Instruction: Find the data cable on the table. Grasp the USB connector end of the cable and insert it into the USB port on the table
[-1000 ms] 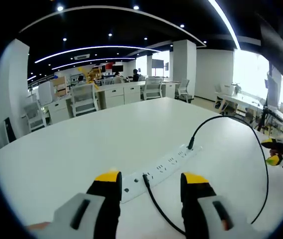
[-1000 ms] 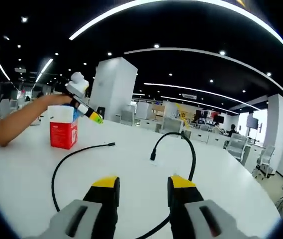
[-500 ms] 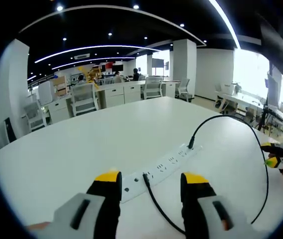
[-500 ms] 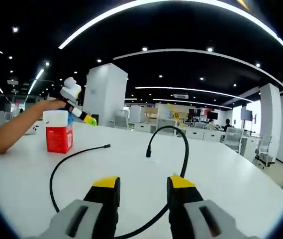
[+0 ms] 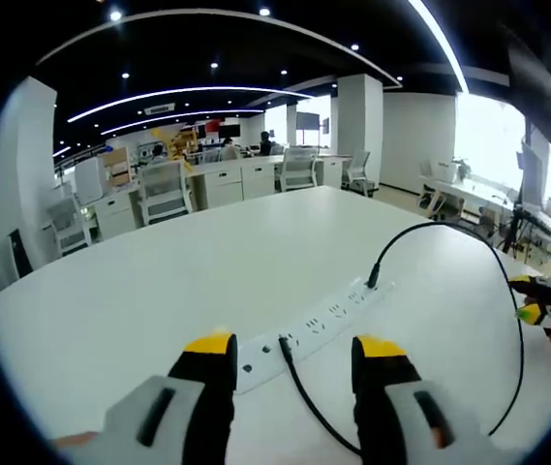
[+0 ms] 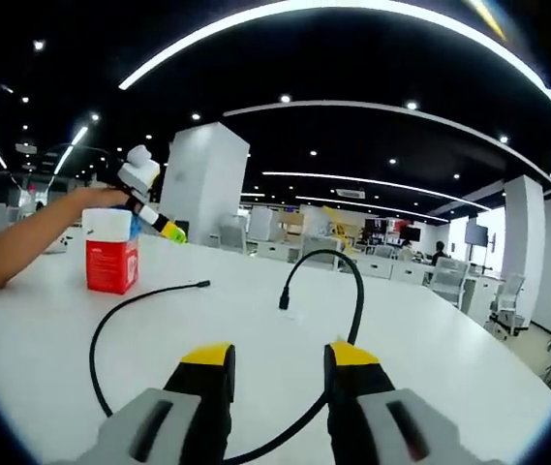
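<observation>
The near run of the black cable [image 5: 304, 392] was hidden behind the left gripper [image 5: 294, 363], and its far loop was cut off low at the right. The power strip [image 5: 309, 329] was partly covered by a jaw. The print on the red carton [image 6: 110, 263] could not be read.

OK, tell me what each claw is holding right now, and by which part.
Nothing is held. The left claw is open above the power strip; the right claw is open over the table, with the black cable lying loose.
</observation>
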The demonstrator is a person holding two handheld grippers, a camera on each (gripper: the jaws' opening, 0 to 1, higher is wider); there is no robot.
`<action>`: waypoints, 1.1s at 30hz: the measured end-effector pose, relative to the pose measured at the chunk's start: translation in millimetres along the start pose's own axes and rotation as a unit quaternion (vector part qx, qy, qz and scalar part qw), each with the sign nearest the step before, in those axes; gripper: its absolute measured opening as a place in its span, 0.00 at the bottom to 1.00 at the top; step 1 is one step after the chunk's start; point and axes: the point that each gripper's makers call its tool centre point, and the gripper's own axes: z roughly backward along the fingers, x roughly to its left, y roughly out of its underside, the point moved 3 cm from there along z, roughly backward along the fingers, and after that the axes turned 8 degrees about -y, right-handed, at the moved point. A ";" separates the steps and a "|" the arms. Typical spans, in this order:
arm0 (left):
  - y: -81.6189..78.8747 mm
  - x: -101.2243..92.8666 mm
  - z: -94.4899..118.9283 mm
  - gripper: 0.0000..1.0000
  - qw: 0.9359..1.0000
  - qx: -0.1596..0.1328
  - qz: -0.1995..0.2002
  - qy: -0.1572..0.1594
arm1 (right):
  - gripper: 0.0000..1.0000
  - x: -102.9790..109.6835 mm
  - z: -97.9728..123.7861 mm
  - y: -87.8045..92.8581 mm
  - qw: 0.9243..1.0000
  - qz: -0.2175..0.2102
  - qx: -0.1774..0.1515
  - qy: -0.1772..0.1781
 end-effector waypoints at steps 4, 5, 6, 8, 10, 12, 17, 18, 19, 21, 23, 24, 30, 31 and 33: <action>0.3 -0.4 0.4 0.47 1.000 0.000 0.000 0.000 | 0.42 0.4 3.1 -3.7 1.000 -0.021 -0.009 -0.002; 0.2 -0.5 0.4 0.47 1.000 0.000 0.000 0.000 | 0.42 0.4 2.9 -3.6 1.000 -0.018 -0.008 -0.001; 0.3 -0.5 0.3 0.47 1.000 0.000 0.000 0.000 | 0.42 0.0 2.9 -2.6 1.000 -0.010 -0.003 0.003; 0.5 -0.7 0.4 0.47 1.000 0.000 0.000 0.000 | 0.42 1.7 2.2 -1.2 1.000 0.000 0.003 0.003; 0.0 -0.6 0.3 0.47 1.000 -0.002 0.000 0.000 | 0.42 3.2 2.2 -0.7 1.000 0.000 0.005 0.002; 0.0 -0.8 0.6 0.47 1.000 -0.003 0.001 0.000 | 0.41 5.7 2.1 0.2 1.000 -0.001 0.005 -0.001; 0.3 -0.8 0.0 0.47 1.000 -0.001 0.001 0.000 | 0.41 8.6 3.3 -1.8 1.000 -0.005 0.004 -0.002; 0.4 -0.7 -0.2 0.47 1.000 -0.001 0.000 0.000 | 0.41 9.5 3.5 -3.7 1.000 -0.011 -0.003 -0.002; 0.4 -0.6 -0.2 0.47 1.000 -0.001 0.000 0.000 | 0.41 11.0 3.0 -3.2 1.000 -0.008 -0.003 -0.006; 0.2 -0.6 -0.2 0.47 1.000 -0.002 0.001 0.000 | 0.41 12.8 4.2 -0.2 1.000 -0.001 0.011 -0.006; 0.3 -0.7 0.0 0.47 1.000 -0.002 0.001 0.000 | 0.41 16.1 9.6 -4.4 1.000 0.001 0.016 -0.003; 0.4 -0.8 0.1 0.47 1.000 -0.002 0.001 0.000 | 0.41 18.1 12.2 -9.2 1.000 -0.009 0.013 -0.007; 0.9 -1.1 0.9 0.47 1.000 -0.002 0.001 0.000 | 0.42 31.7 39.6 -23.8 1.000 -0.018 0.008 0.000; 1.0 -1.1 0.8 0.47 1.000 -0.001 0.001 0.000 | 0.42 33.2 42.4 -23.2 1.000 -0.021 0.008 0.002; 1.2 -1.0 0.8 0.47 1.000 0.000 0.000 0.000 | 0.42 38.1 50.3 -22.7 1.000 -0.025 0.008 0.006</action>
